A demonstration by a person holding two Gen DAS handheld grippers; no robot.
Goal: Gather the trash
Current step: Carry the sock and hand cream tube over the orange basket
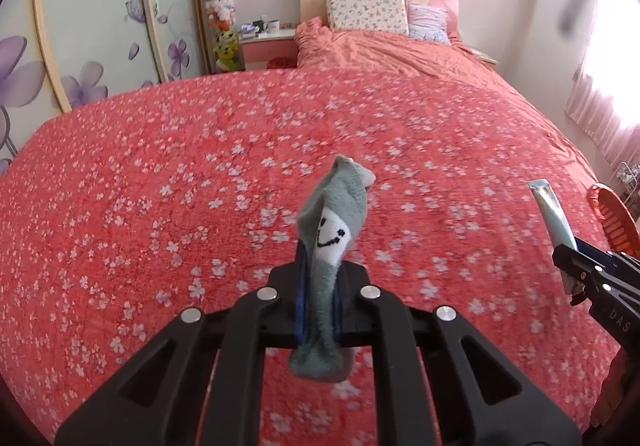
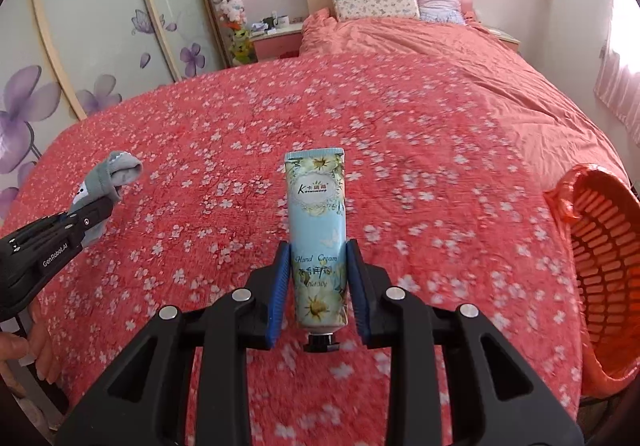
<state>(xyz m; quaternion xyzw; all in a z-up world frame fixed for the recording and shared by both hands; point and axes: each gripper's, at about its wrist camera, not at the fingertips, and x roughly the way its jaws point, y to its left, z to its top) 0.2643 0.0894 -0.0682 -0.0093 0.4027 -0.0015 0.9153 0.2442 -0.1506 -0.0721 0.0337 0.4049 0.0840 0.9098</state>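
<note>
One grey smiley-face sock, crumpled

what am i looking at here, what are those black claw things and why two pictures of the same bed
A person holds a hand tool with a two-finger claw in each hand, and each tool carries its own camera. One picture looks along the left claw, which pinches a grey sock with a smiley face. The other looks along the right claw, clamped on a tube of hand cream. Below both is a bed with a red flowered bedspread. An orange basket sits at the bed's right edge.
</note>
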